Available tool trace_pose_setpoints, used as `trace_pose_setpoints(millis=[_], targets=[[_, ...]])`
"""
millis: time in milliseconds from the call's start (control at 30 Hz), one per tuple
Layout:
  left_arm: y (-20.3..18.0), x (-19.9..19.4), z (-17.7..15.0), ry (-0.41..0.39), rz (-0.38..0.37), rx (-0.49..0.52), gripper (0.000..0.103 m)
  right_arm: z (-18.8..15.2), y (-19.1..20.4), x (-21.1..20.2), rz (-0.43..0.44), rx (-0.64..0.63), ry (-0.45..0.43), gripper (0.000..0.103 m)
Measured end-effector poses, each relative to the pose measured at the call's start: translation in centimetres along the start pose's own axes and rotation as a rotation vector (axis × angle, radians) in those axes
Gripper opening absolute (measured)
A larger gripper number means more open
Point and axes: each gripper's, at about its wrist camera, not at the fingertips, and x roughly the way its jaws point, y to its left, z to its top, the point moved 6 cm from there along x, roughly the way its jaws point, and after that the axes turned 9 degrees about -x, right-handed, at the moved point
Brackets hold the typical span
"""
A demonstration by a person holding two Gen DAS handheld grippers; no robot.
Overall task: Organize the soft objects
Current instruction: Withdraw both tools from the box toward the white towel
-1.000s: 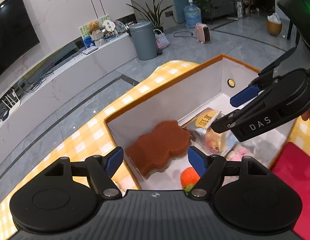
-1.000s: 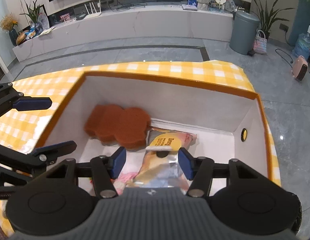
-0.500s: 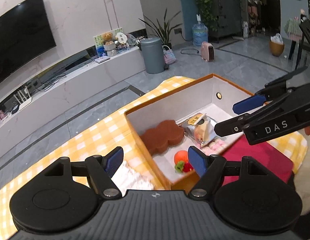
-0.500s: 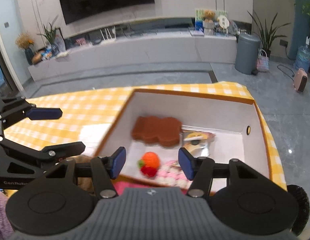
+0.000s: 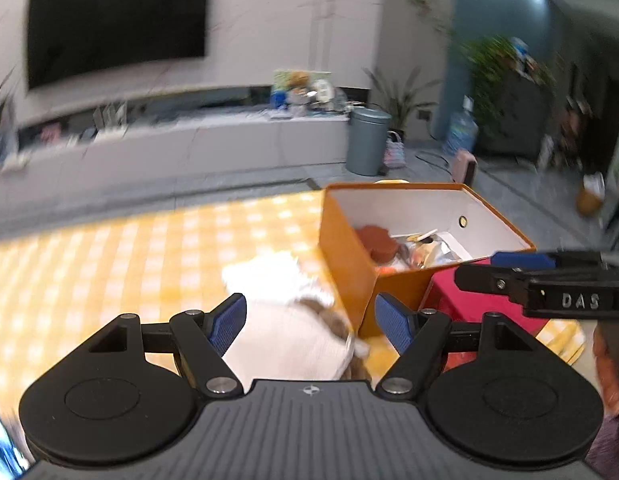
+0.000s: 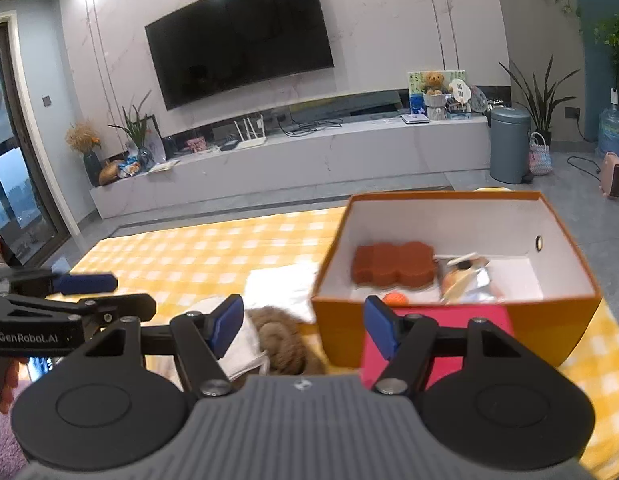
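An orange box [image 6: 453, 316] [image 5: 349, 264] with a white inside stands on the yellow checked cloth [image 6: 197, 252]. In it lie a brown sponge [image 6: 393, 268] [image 5: 379, 242], a snack packet [image 6: 465, 278] and an orange knitted ball [image 6: 395, 298]. In front of the box lie a red cloth [image 6: 437, 328] [image 5: 477, 300], a white cloth [image 5: 293, 320] [image 6: 281, 288] and a brown furry toy [image 6: 281, 340]. My left gripper [image 5: 309, 322] is open above the white cloth. My right gripper [image 6: 301, 326] holds nothing between its jaws, which are opening.
Beyond the table's far edge are grey floor, a long white TV bench [image 6: 293, 152], a grey bin [image 6: 509, 144] and a small pink heater [image 6: 612, 174]. A hand [image 5: 609, 364] shows at the right edge of the left wrist view.
Both grippers have pulled back and up from over the box. The box now lies farther off, and the cloths and the furry toy in front of it have come into view.
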Motion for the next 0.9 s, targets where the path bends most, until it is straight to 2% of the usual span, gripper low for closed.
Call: trace_pose_setpoints(millis=[100,167,333,433,500,733,900], targets=[[2.2,-0.4,-2.0,0.01,0.028,-0.08,0.086,-1.5,2.0,-0.3,0.014,-0.014,-0.018,0.066],[3.5,-0.4,-3.4,0.042,0.021,-0.131,0.08,-2.6,3.3,-0.3,0.025,-0.039,-0.019,0.066],[6.2,-0.4,-5.7,0.075,0.057,-0.207,0.08,-4.5,6.2,0.7,0.047,-0.126,0.006,0.066],[7.3,-0.2,-5.8,0.086,0.09,-0.217,0.08,-5.2,7.1,1.5,0.057,-0.17,0.031,0.068],[8.1,-0.1,-6.0,0.098,0.125,-0.214,0.08,-5.6,7.4,2.1,0.064,-0.18,0.049,0.073],[10.4,1.6,-6.5,0.145,0.168,-0.275,0.08,-5.9,7.8,4.5,0.071,-0.191,0.09,0.073],[11.9,3.4,-5.7,0.179,0.25,-0.244,0.076,-5.3,8.8,6.3,0.091,-0.217,0.098,0.073]])
